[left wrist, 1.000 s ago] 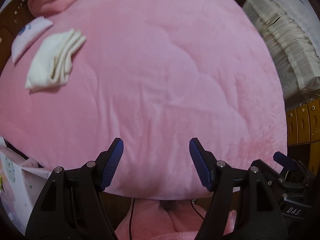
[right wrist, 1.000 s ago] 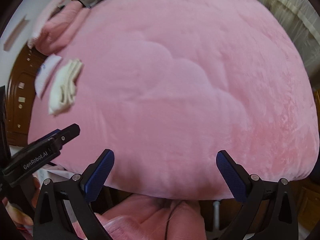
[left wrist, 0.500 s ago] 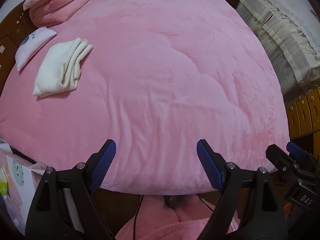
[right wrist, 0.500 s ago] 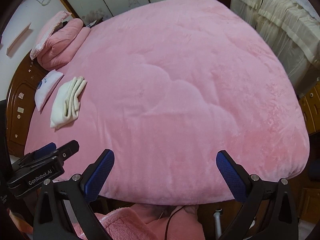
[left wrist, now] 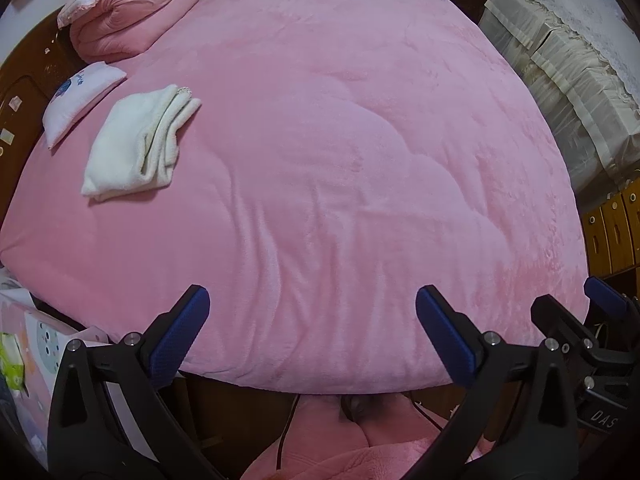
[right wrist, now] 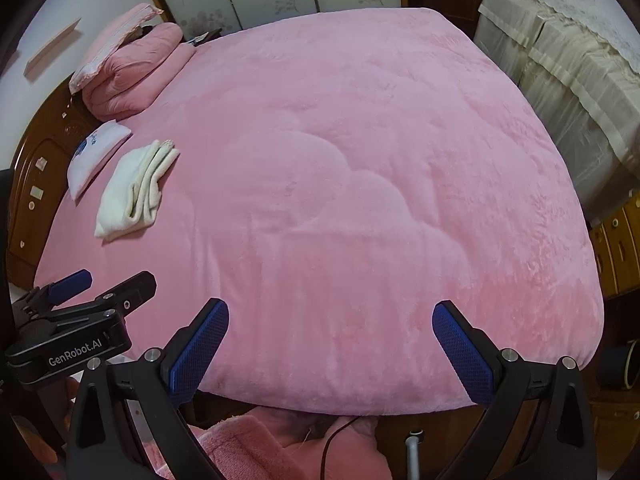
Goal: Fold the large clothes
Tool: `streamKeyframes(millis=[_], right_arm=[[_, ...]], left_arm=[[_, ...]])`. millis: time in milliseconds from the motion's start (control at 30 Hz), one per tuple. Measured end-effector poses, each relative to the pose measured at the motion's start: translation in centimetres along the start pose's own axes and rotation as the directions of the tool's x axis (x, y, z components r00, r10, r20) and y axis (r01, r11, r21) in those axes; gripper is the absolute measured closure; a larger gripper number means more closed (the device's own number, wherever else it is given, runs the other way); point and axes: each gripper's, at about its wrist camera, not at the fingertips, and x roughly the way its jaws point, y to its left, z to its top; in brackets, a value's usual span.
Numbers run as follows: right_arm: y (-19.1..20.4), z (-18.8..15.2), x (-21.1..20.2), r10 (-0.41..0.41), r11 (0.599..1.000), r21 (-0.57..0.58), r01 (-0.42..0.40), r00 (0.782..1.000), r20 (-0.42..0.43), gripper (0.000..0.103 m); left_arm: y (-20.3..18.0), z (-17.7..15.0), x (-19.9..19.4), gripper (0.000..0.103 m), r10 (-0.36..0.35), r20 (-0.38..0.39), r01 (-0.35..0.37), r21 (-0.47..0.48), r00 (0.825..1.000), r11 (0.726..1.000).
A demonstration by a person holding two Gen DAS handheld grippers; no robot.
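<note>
1. I am holding my left gripper (left wrist: 312, 336) higher and farther back than a second ago: more of the pink bedspread (left wrist: 340, 152) is showing, up to its far edge, and the blur is gone.
2. Its jaws are standing wide apart, wider than a second ago, gripping nothing.
3. I am holding my right gripper (right wrist: 330, 344) beside it, likewise pulled back, jaws spread and empty.
4. The folded cream garment (left wrist: 136, 146) is lying flat on the bedspread at far left, its layered edges stacked, well apart from both grippers.
5. A small white pillow (left wrist: 78, 98) is lying just beside it; a rolled pink quilt (left wrist: 128, 16) is resting beyond.
</note>
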Motion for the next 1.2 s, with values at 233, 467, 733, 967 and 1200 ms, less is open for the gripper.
streamKeyframes(millis=[233, 467, 733, 967, 1200], right_arm=[[0.8, -0.4, -0.7, 0.0, 1.0, -0.01, 0.0, 1.0, 0.001, 0.0], [0.9, -0.4, -1.0, 0.001, 1.0, -0.018, -0.001, 1.0, 0.0, 0.0], [0.7, -0.1, -0.5, 0.017, 0.999, -0.035, -0.017, 1.0, -0.008, 0.0], [1.1, -0.3, -0.2, 0.016, 0.998, -0.068, -0.016, 1.0, -0.001, 0.0], [1.3, -0.8, 0.1, 0.013, 0.997, -0.072, -0.013, 1.0, 0.006, 0.0]], left_arm=[[-0.7, -0.4, -0.8, 0.0, -0.002, 0.012, 0.001, 0.017, 1.0, 1.0], [-0.6, -0.6, -0.9, 0.0, -0.013, 0.016, 0.013, 0.037, 1.0, 0.999], [-0.2, -0.9, -0.9, 0.0, -0.029, 0.02, 0.029, 0.025, 0.999, 0.999], [0.3, -1.0, -0.9, 0.0, -0.018, 0.032, 0.017, 0.025, 0.999, 1.0], [0.2, -1.1, -1.3, 0.001, -0.013, 0.046, 0.012, 0.027, 0.999, 1.0]])
